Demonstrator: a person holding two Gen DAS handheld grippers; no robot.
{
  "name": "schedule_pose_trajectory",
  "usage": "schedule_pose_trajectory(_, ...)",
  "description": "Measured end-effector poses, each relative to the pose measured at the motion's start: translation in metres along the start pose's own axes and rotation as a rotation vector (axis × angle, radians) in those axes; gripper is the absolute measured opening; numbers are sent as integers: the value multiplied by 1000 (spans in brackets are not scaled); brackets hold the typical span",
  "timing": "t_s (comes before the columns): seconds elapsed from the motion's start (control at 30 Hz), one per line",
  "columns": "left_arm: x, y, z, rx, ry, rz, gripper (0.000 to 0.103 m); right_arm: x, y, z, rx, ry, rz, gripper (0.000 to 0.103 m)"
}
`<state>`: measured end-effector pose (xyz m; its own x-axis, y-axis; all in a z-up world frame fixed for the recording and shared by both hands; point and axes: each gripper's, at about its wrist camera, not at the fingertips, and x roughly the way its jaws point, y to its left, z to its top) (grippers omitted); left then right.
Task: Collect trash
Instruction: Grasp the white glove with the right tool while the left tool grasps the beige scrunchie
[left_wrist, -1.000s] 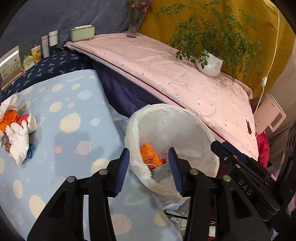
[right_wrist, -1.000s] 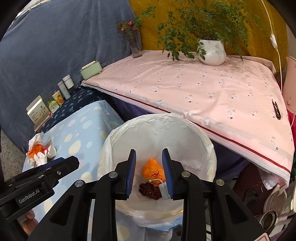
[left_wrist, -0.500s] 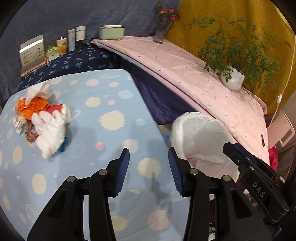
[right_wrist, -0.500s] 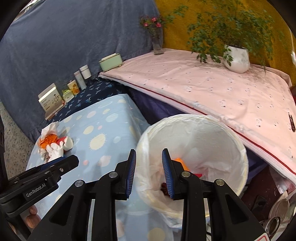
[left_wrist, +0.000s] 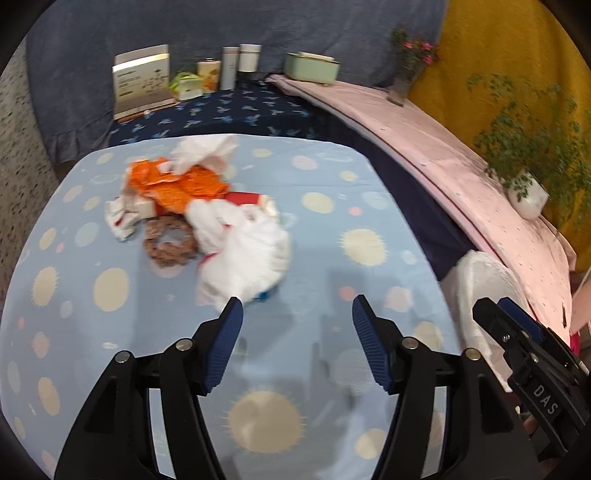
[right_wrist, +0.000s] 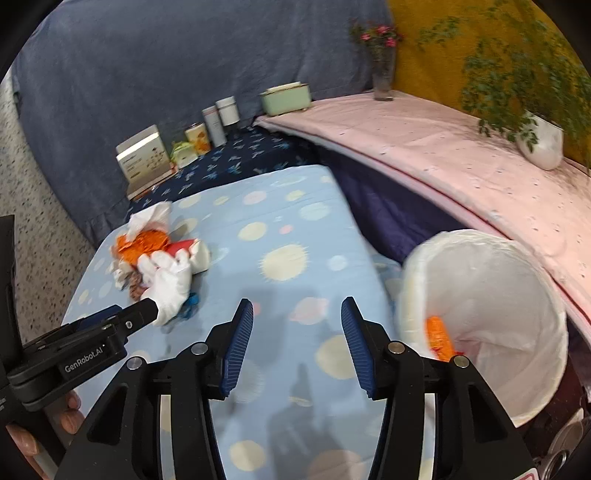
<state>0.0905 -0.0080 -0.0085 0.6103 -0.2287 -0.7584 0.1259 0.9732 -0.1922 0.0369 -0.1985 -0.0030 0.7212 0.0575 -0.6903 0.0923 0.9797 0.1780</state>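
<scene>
The trash pile (left_wrist: 207, 218) lay on the bench (left_wrist: 332, 258) at about 11 o'clock from the left gripper (left_wrist: 297, 347), whose jaws had just been opening and stood apart with nothing between them. The right gripper (right_wrist: 297, 347) was likewise parted and empty, its jaws also just widened. The white glove (left_wrist: 247, 258), tissue (left_wrist: 203, 151) and orange wrappers (left_wrist: 177, 188) looked light, soft and crushable; a bunched fold of the glove seemed the surest hold. Only the right view showed inside the bin (right_wrist: 487, 325), at 3 o'clock, already holding orange scraps.
</scene>
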Motion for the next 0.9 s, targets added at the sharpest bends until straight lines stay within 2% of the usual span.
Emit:
schedule_pose_trajectory(0.17,1,46,1,-42,-14,60,67,24,40,-4,-36,39,42,52)
schedule_pose_trajectory(0.3,4,82,1,-72,-11,101,68,43,72,-7,-59,63,78,53)
schedule_pose_trajectory(0.53,11,130,0,-135,3,125,69,76,116,-9,-78,99,120,53)
schedule_pose_trajectory(0.63,14,148,-1,-162,4,136,73,89,129,-9,-83,113,130,53)
schedule_pose_trajectory(0.73,18,164,0,-185,5,140,74,104,141,-8,-87,125,132,58)
schedule_pose_trajectory(0.9,28,181,3,-204,12,140,74,128,156,-10,-99,151,121,58)
